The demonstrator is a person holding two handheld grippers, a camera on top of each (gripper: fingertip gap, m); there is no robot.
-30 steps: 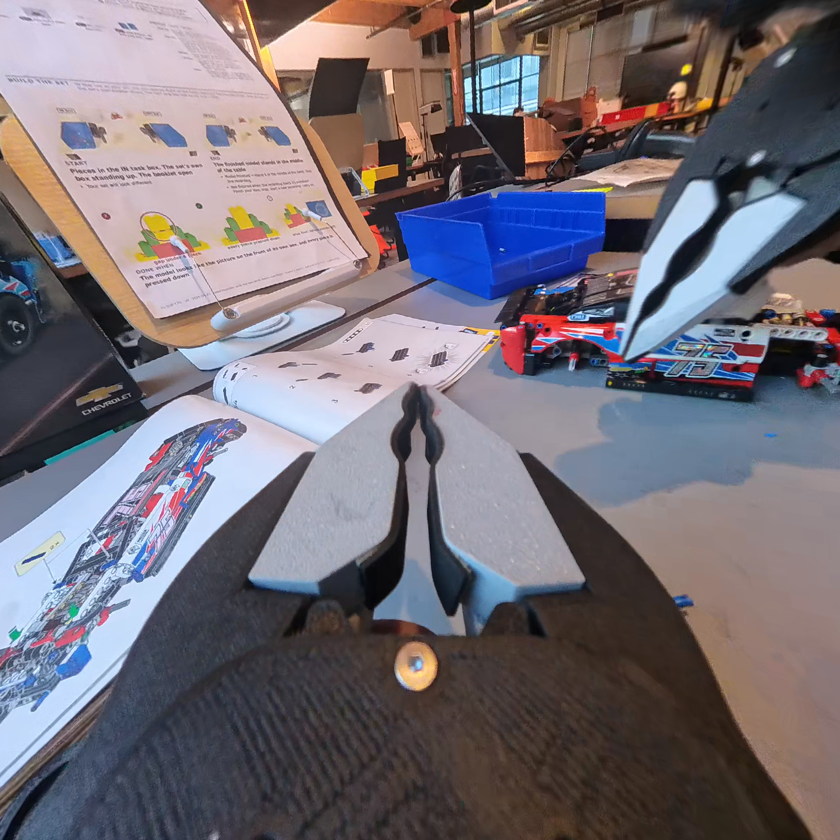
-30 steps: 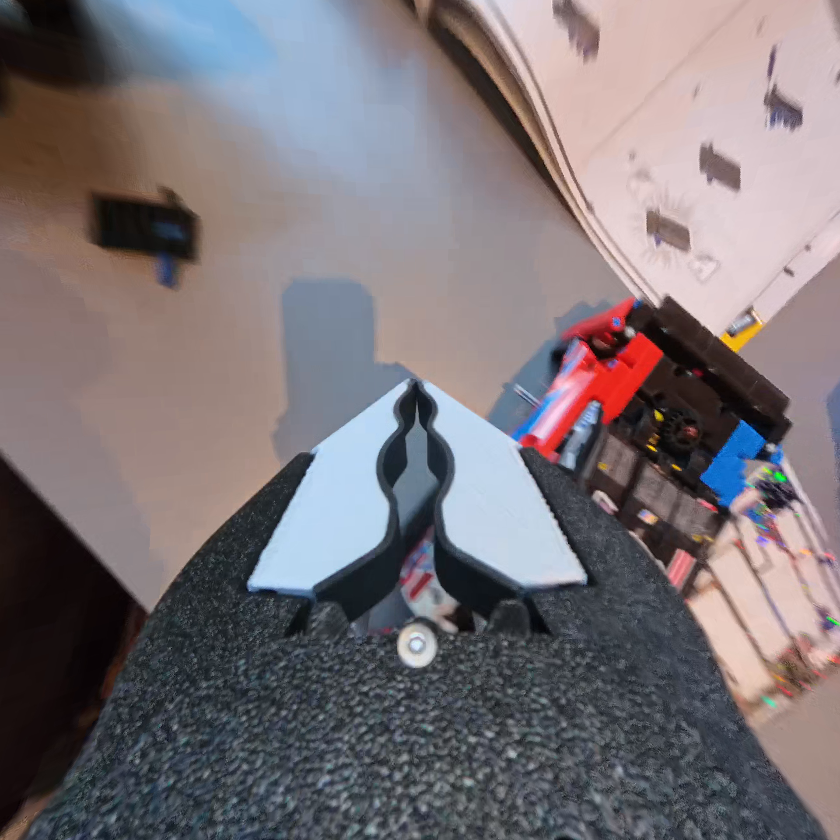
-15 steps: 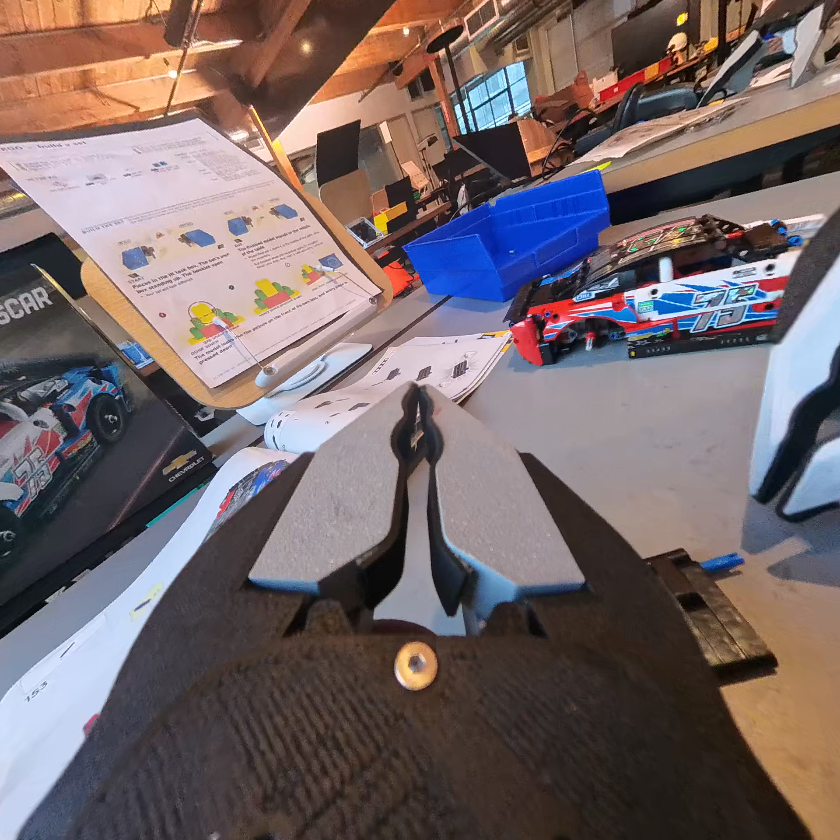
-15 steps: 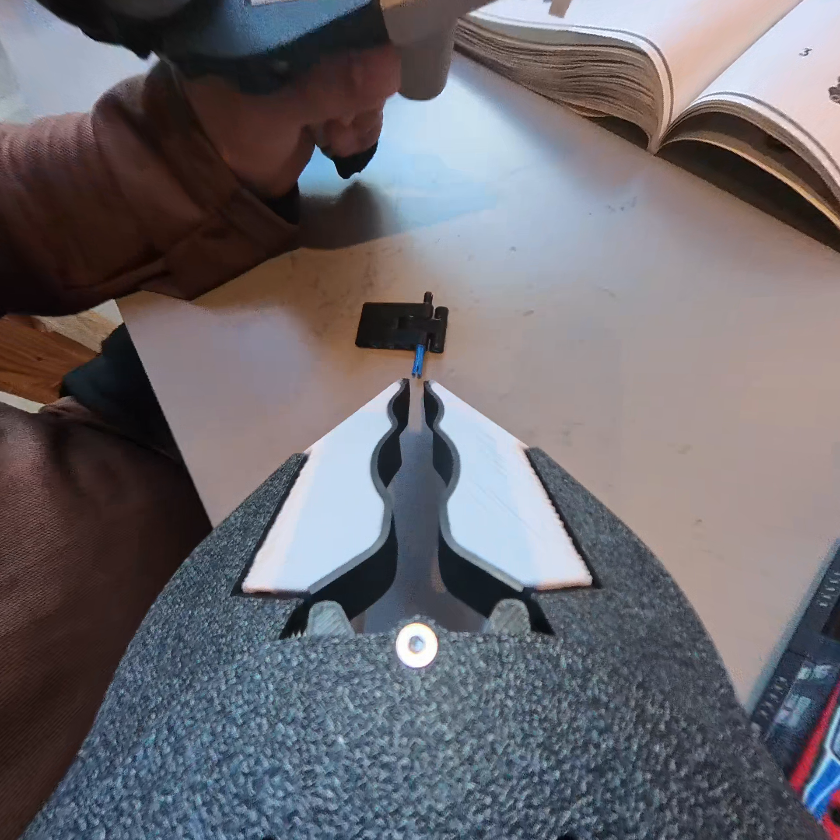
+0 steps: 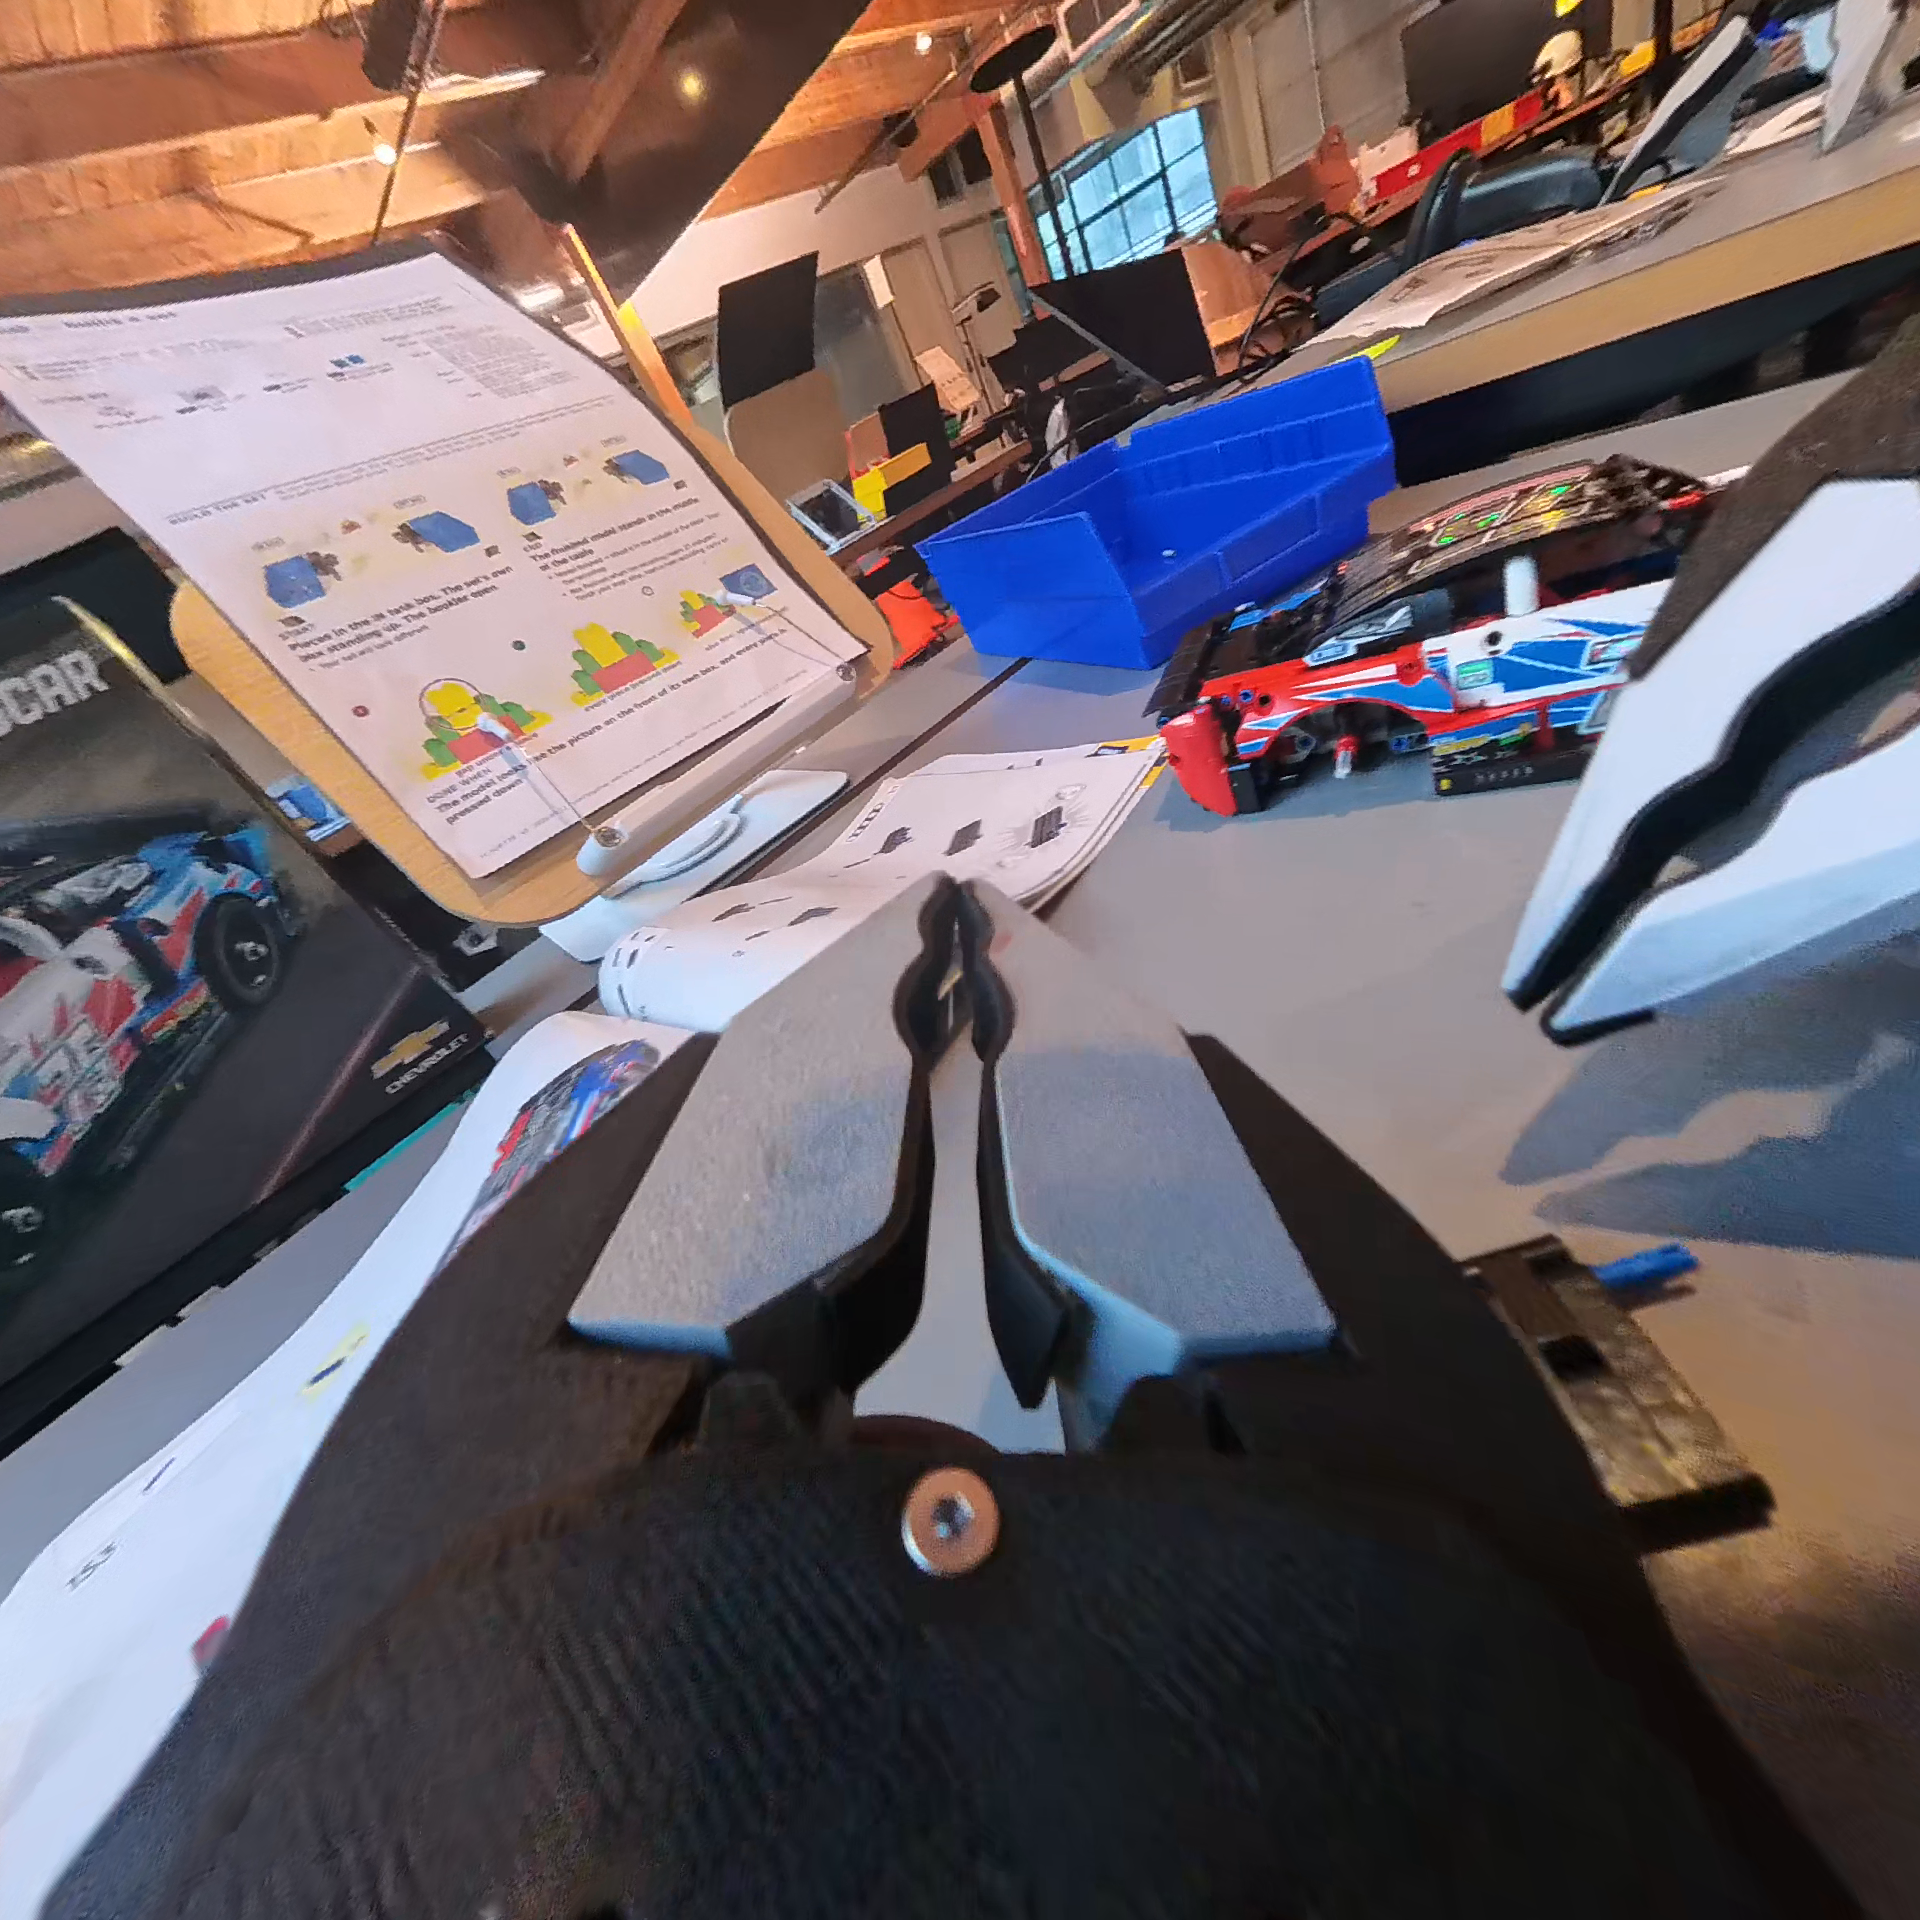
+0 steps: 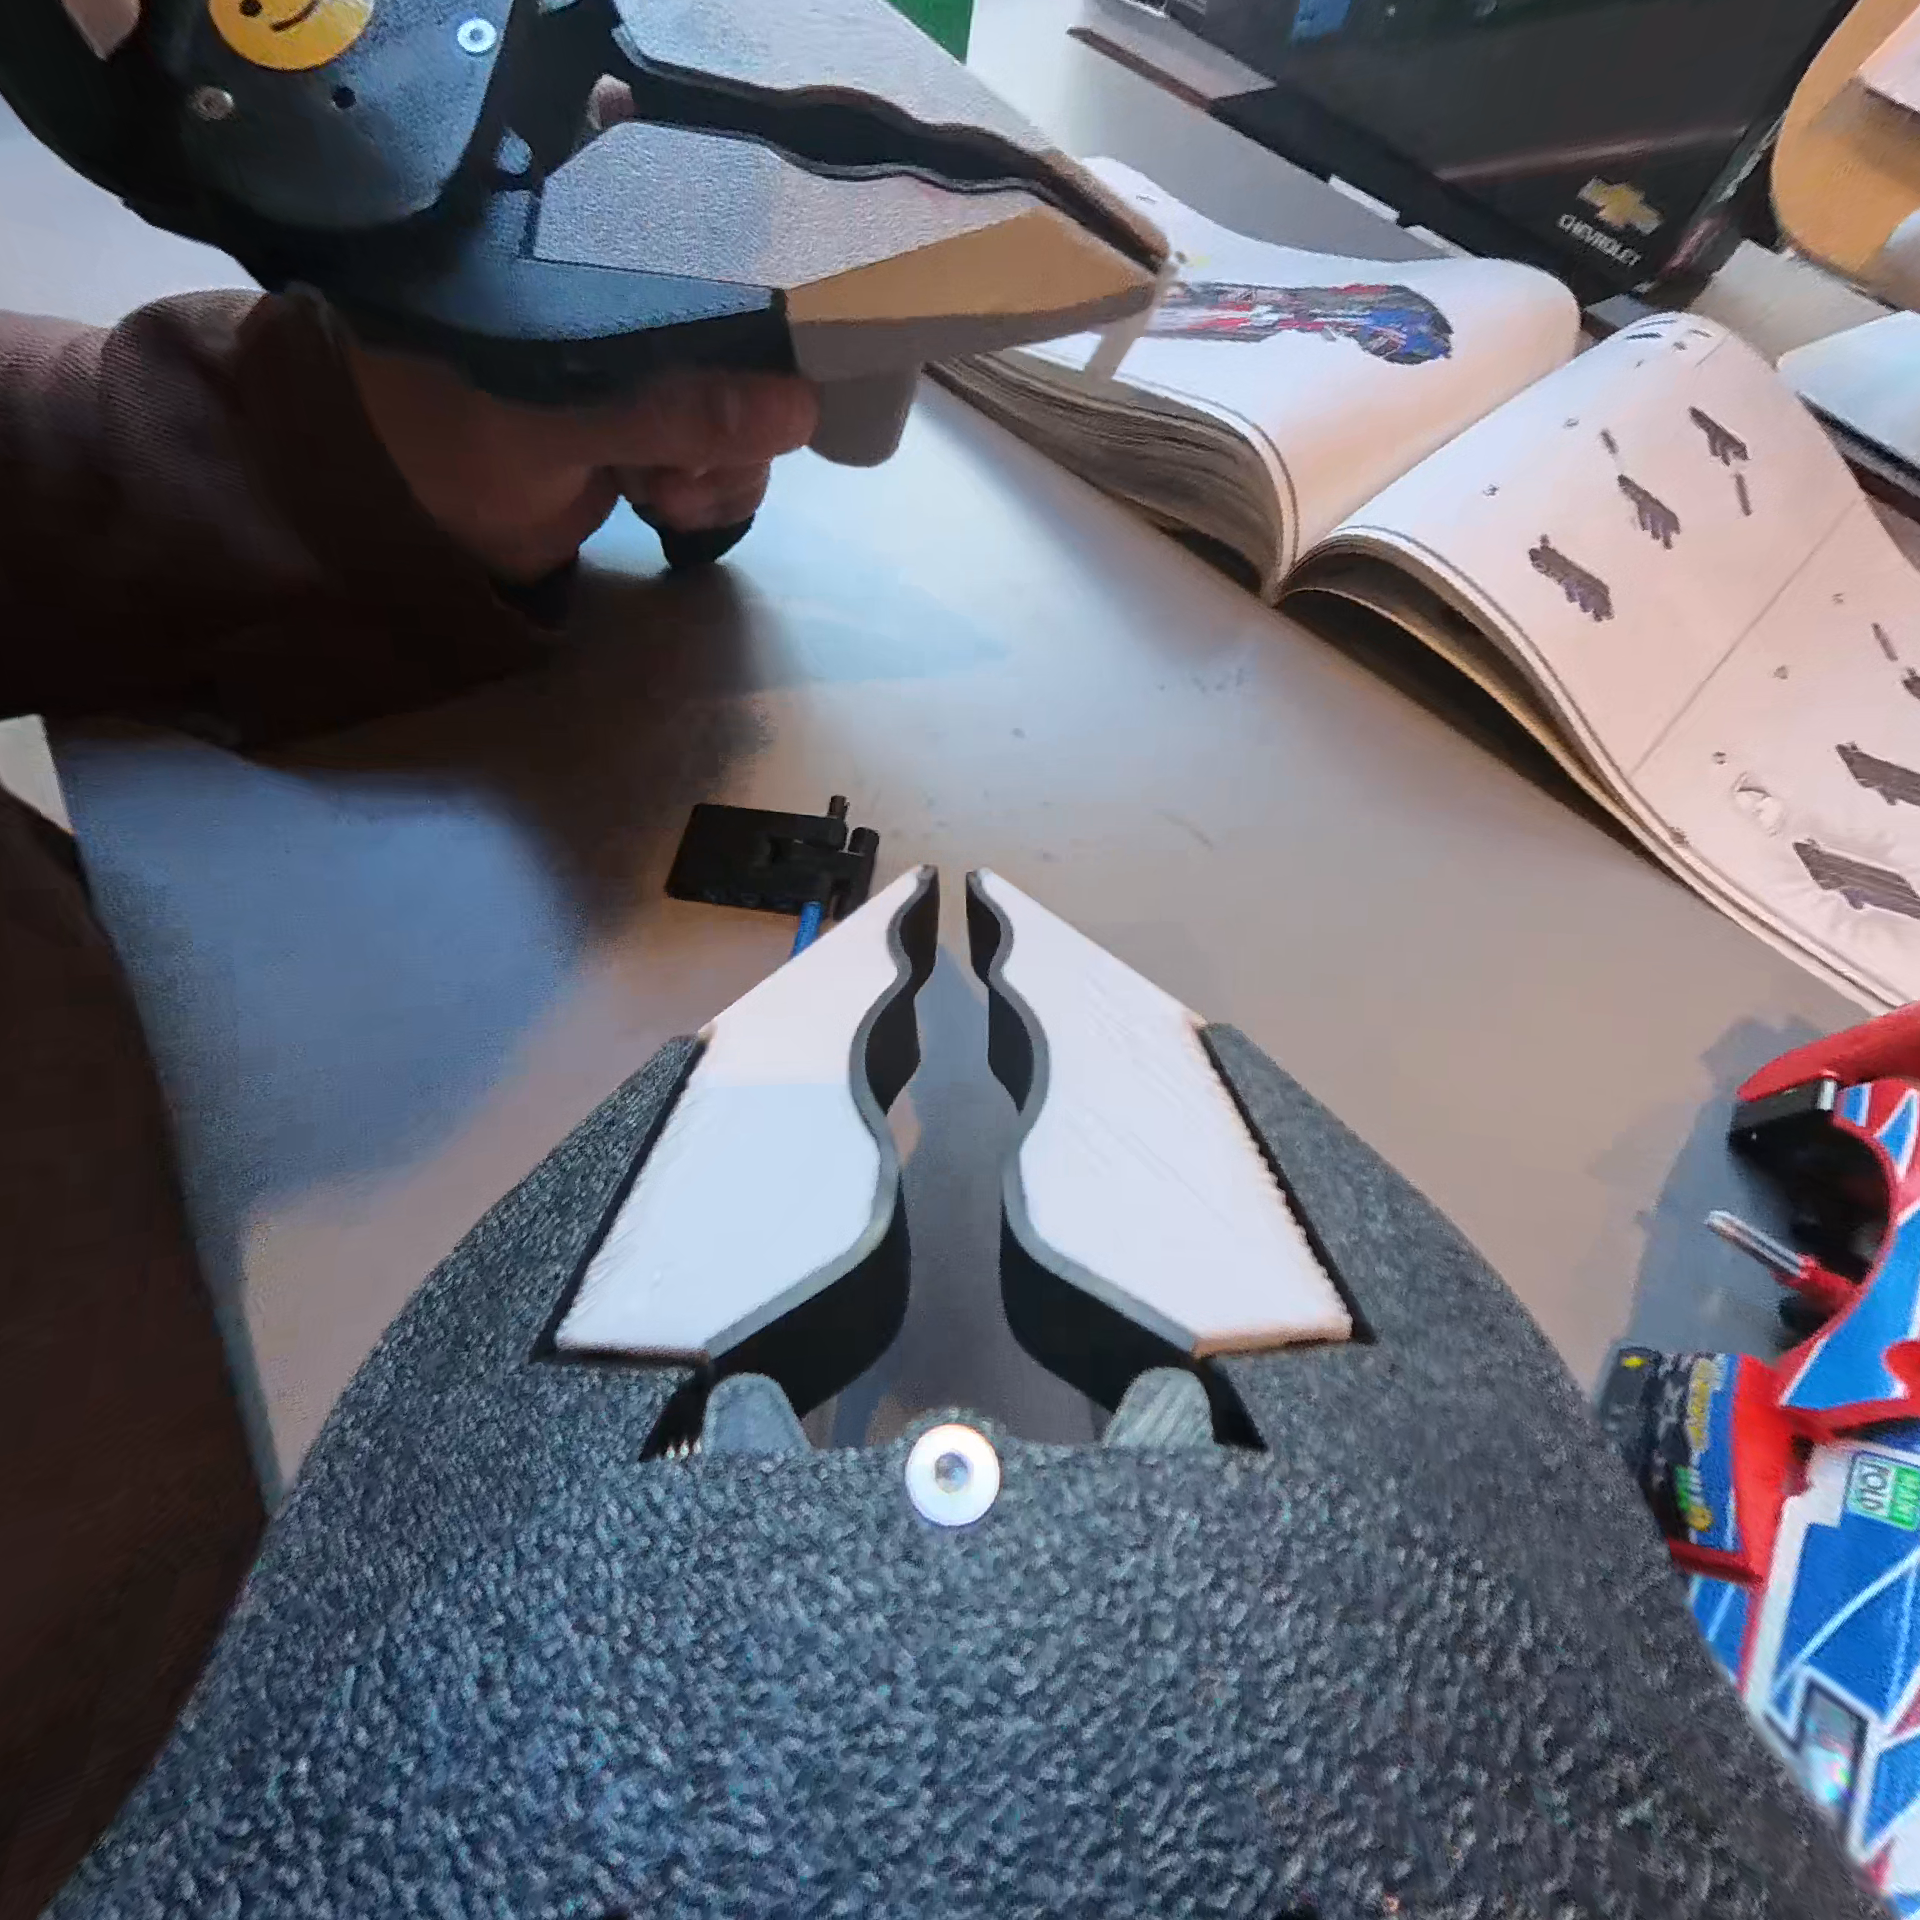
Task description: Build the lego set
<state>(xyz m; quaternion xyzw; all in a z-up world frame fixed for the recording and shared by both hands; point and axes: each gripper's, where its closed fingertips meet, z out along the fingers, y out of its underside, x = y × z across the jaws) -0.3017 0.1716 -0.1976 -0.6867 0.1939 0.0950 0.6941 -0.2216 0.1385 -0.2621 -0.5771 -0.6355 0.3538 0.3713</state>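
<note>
The table carries, largest first, an open instruction book, the partly built red, white and blue car and, near the front edge, a small black piece with a blue pin projecting from it. A blue bin stands behind the car.

Step in hand, as judged: the right gripper is set to pick up the black piece. Its tips sit just short of the piece, with the blue pin partly hidden behind the left finger. To do this well, the gripper should close on the piece's solid black body, not the thin pin, which would likely pivot or pull free. A low, level approach is advisable, since the piece lies flat. It should be carried to the car squarely.

Pose: the right gripper points down toward the table, jaws parted by a narrow gap, holding nothing. The left gripper hangs above the table beside the book, jaws pressed together with nothing visible between them. In the left wrist view, the black piece lies directly at its right flank.
</note>
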